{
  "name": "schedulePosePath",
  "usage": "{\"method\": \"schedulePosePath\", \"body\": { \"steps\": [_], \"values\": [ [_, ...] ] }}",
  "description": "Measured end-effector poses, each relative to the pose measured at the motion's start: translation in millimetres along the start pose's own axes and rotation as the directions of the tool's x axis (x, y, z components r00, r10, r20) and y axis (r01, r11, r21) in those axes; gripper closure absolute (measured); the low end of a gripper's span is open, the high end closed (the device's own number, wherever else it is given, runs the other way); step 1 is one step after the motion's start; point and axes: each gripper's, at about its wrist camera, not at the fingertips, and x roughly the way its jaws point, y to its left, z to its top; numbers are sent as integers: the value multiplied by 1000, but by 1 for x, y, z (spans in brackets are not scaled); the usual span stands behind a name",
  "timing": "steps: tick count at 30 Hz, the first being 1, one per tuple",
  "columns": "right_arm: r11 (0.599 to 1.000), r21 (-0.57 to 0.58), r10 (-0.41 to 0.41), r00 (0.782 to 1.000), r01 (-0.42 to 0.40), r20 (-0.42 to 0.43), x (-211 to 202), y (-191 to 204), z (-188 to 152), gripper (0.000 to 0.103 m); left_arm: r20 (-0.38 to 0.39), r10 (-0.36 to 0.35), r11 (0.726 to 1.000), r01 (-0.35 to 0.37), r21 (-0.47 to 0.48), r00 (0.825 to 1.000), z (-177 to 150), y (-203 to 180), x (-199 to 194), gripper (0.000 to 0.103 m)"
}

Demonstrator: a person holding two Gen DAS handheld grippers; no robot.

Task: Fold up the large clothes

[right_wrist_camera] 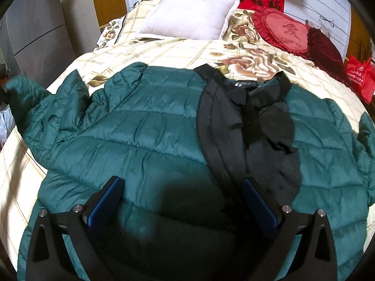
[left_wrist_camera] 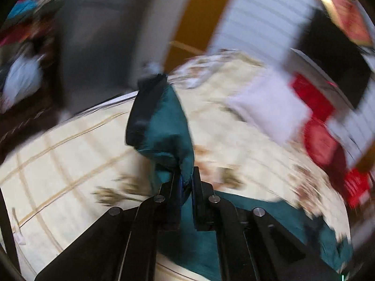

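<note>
Teal quilted fabric fills both views: a large puffer jacket lies spread across the bed, front open so its black lining and collar show right of centre. One sleeve reaches out toward the bed's left edge in the right wrist view, where it looks slightly blurred. The right claw hangs just above the jacket's lower body with its jaws spread wide, blue pads on either side and nothing between them but the cloth below; whether the pads touch the jacket cannot be told.

In the left wrist view, which is heavily blurred, the left claw is clamped tight on a bunched fold of the jacket, the teal cloth with a black cuff rising up beyond the fingertips and clear of the bedspread. More teal cloth trails beneath that claw.

Up by the wall sit a white pillow, a red heart-shaped cushion and a dark red cushion beside it
</note>
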Motion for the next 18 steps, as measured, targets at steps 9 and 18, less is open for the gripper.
{"method": "schedulePosePath", "body": {
  "steps": [9,18],
  "values": [
    [996,66,-61,996,57,60,-67,-57,-3,0,-130,-269,929,293,224,954,-63,-150,-40,83],
    [977,186,-116,993,107,35,-93,-130,-32,0,-285,-326,848,412,332,901,-153,-255,-29,83]
  ]
}}
